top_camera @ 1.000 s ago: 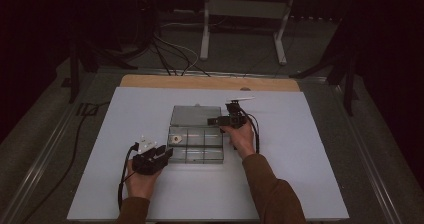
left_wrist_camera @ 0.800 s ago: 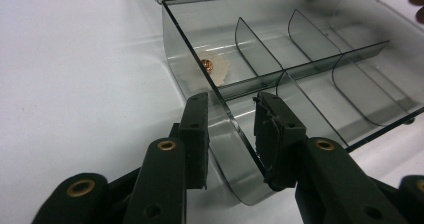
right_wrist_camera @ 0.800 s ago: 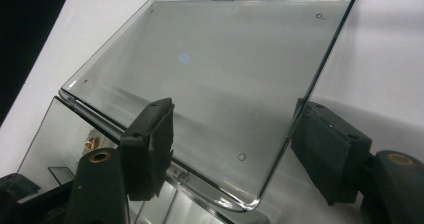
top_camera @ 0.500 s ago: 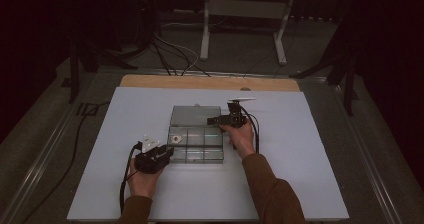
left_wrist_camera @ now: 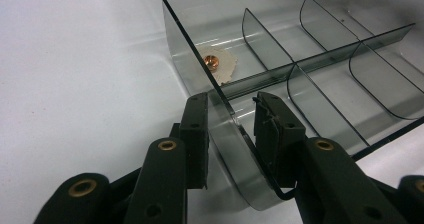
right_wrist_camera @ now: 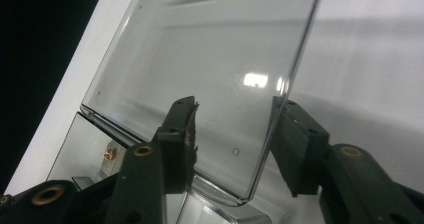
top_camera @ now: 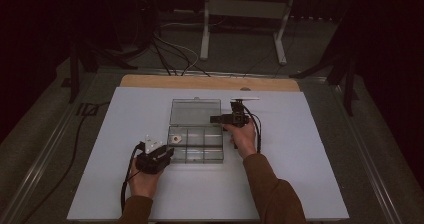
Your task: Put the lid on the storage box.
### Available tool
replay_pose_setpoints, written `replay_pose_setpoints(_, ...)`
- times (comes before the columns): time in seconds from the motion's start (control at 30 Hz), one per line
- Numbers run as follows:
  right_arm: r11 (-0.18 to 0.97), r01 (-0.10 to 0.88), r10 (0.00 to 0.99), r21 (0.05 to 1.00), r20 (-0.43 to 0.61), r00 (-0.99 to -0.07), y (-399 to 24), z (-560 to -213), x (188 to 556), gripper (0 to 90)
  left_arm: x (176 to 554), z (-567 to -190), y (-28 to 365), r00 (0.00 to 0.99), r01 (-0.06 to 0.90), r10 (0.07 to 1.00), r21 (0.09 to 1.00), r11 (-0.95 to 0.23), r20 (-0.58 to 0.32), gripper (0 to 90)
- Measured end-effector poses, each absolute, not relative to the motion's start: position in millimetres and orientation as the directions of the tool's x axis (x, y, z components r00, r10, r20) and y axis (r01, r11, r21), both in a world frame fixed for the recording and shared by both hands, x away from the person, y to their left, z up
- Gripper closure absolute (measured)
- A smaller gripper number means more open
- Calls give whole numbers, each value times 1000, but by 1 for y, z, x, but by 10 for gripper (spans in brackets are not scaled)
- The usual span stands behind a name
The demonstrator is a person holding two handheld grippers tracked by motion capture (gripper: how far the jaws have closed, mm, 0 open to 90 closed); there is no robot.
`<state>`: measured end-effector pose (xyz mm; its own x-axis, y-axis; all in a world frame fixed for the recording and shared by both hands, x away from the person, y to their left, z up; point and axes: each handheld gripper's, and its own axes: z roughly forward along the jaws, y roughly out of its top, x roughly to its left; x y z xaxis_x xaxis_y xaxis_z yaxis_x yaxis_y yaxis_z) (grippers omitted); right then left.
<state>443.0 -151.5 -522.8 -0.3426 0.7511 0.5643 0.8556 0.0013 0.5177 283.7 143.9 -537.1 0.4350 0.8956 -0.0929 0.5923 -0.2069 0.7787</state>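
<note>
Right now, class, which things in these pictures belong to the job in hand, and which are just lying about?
In the job:
clear compartment box
its open lid
small copper piece in a corner compartment
left gripper, astride the box's corner wall
right gripper, at the lid's edge

Lying about:
floor cables
metal stand

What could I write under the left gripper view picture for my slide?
The left tool straddles the corner wall of a clear divided box, a small copper piece inside.

The right gripper (right_wrist_camera: 232,134), at two o'clock from the compartment box (top_camera: 196,145), has just been closing its jaws around the edge of the open lid (right_wrist_camera: 210,79), without clamping it.
</note>
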Motion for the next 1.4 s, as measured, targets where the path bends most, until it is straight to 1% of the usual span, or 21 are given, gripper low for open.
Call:
replay_pose_setpoints(0.13, -1, 848, 751, 531, 560, -350, -153, -521, 442, 579, 284, -537, 144, 436, 592, 895, 779, -208, -92, 699)
replay_pose_setpoints(0.57, 42, 791, 748, 610, 506, -430, -158, -511, 435, 682, 284, -537, 144, 438, 589, 894, 781, -209, -92, 700)
replay_pose_setpoints(0.7, 54, 775, 750, 629, 486, -448, -158, -509, 432, 695, 284, -537, 144, 439, 589, 894, 781, -209, -92, 701)
replay_pose_setpoints(0.83, 100, 741, 760, 664, 430, -487, -157, -505, 428, 708, 284, -537, 144, 439, 589, 894, 781, -209, -91, 701)
replay_pose_setpoints(1.0, 128, 721, 768, 681, 392, -507, -156, -502, 425, 710, 284, -537, 144, 438, 588, 894, 781, -211, -89, 707)
replay_pose_setpoints(1.07, 150, 700, 772, 699, 359, -525, -156, -500, 421, 713, 284, -537, 144, 439, 588, 894, 780, -213, -87, 709)
replay_pose_setpoints(1.2, 164, 691, 773, 704, 343, -534, -156, -500, 419, 713, 283, -537, 144, 441, 586, 893, 781, -215, -85, 711)
replay_pose_setpoints(1.23, 193, 671, 777, 716, 306, -550, -156, -498, 416, 712, 283, -537, 144, 441, 585, 893, 782, -215, -85, 711)
replay_pose_setpoints(1.37, 224, 648, 778, 727, 267, -568, -154, -496, 413, 711, 283, -537, 144, 439, 587, 894, 781, -213, -86, 712)
replay_pose_setpoints(1.4, 250, 630, 779, 735, 233, -581, -153, -495, 411, 710, 283, -537, 144, 439, 587, 894, 781, -213, -86, 712)
